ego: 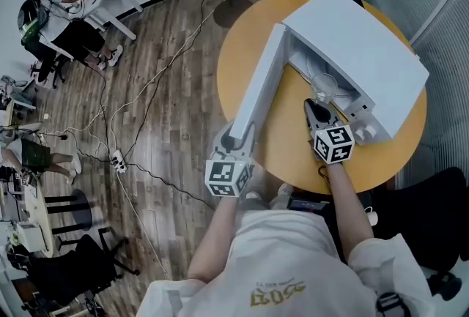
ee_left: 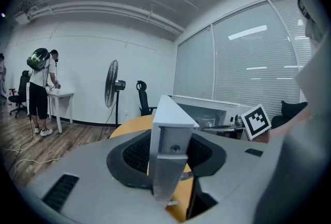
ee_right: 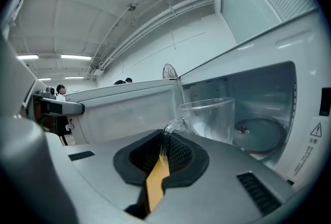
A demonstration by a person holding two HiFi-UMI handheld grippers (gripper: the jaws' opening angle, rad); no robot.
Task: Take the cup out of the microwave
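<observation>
**Mia:** Why was the left gripper (ee_left: 168,151) on the door (ee_left: 169,123)?

**Ben:** Its jaws were about half open and pinched the door's thin free edge; I think that was to stop the door swinging back.

**Mia:** And the right gripper (ee_right: 164,146)?

**Ben:** Its jaws were nearly closed, squeezing the cup's little glass handle (ee_right: 173,127); the cup (ee_right: 212,118) stood upright at the mouth of the microwave (ego: 366,45), in front of the round plate (ee_right: 260,132) inside.

**Mia:** Was there room to bring it out?

**Ben:** I think so; the door stood wide on the left and the side wall was just beside the cup on the right; the bare yellow table (ego: 289,143) lay in front, but its round edge was near the person.
</observation>
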